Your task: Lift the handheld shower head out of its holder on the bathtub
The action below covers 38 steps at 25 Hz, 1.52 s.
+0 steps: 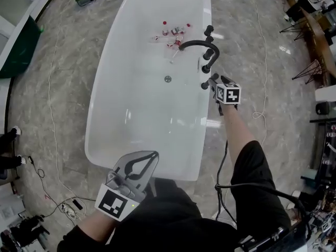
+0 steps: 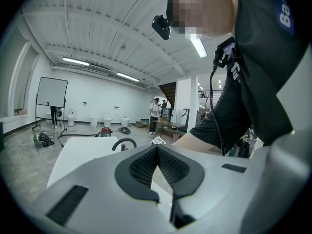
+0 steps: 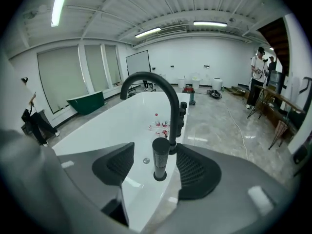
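The handheld shower head (image 3: pixel 160 157) is a black ribbed cylinder standing upright in its holder on the white bathtub's rim (image 3: pixel 112 126). It stands between the pads (image 3: pixel 192 172) of my right gripper (image 3: pixel 157 167), which is open, with a gap on each side. From above, the right gripper (image 1: pixel 215 81) reaches the shower head (image 1: pixel 205 84) on the tub's right rim. Behind it rises the black arched faucet (image 3: pixel 151 82). My left gripper (image 1: pixel 149 161) is shut and empty, hovering at the tub's near rim (image 1: pixel 105 88).
Several small red-and-white bottles (image 1: pixel 170 33) lie in the tub near the faucet (image 1: pixel 197 45). Cables trail on the marble floor (image 1: pixel 52 88). A green tub (image 1: pixel 18 46) stands at the left, and black stands (image 1: pixel 310 67) at the right. People stand far off (image 3: pixel 258 74).
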Motion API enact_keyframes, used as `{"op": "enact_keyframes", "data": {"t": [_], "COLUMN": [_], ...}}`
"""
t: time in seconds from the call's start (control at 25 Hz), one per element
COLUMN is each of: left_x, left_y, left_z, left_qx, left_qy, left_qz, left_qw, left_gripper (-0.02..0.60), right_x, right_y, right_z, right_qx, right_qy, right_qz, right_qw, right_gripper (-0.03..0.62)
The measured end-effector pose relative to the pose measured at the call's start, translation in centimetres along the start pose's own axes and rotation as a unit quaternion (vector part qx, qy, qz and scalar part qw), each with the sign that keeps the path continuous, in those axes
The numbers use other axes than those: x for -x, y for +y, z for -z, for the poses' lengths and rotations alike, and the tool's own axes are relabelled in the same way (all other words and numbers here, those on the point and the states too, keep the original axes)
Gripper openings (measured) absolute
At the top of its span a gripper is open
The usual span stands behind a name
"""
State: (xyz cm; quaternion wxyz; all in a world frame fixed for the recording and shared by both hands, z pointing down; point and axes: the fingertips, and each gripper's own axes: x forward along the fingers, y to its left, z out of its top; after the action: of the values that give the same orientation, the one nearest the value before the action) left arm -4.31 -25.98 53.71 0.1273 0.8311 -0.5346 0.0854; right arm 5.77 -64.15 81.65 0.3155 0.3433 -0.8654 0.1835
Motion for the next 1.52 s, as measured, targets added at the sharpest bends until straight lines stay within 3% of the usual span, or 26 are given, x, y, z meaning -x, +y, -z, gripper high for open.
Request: {"op": "enact_keyframes", "data": {"t": [0.16,0.4,0.52,0.6,1.12,1.52], "left_x": [0.1,1.1,1.7,2.1,7.2,11.4], "left_y": [0.8,1.3,1.8,1.7,1.5,1.1], "left_z": [1.2,3.6,4.4,4.6,2.2,-0.1], "left_qx": [0.004,0.006,0.017,0.019,0.043,0.039], "left_qy": [0.009,0.038,0.045,0.043,0.005,-0.039], "left_qz": [-0.007,-0.011,-0.018,-0.019,-0.034,-0.011], "left_qw": [0.9999,0.9992,0.9987,0.9987,0.9985,0.9984], "left_gripper": [0.005,0.005,0.005,0.005,0.005,0.005], "right_x": [-3.1,-6.0,-6.4,-6.1,2.9,11.4], "right_y": [-0.8,-1.3,-1.9,-1.7,3.0,10.5], "right_z": [1.9,3.2,3.2,3.5,2.5,0.8], "right_qx": [0.023,-0.006,-0.03,-0.031,-0.001,0.077], "right_qy": [0.026,0.027,0.029,0.033,-0.009,-0.026], "right_qz": [0.019,0.027,0.047,0.054,0.061,0.05], "right_qw": [0.999,0.999,0.998,0.998,0.998,0.995], "right_gripper": [0.238,0.235,0.145,0.132,0.13,0.13]}}
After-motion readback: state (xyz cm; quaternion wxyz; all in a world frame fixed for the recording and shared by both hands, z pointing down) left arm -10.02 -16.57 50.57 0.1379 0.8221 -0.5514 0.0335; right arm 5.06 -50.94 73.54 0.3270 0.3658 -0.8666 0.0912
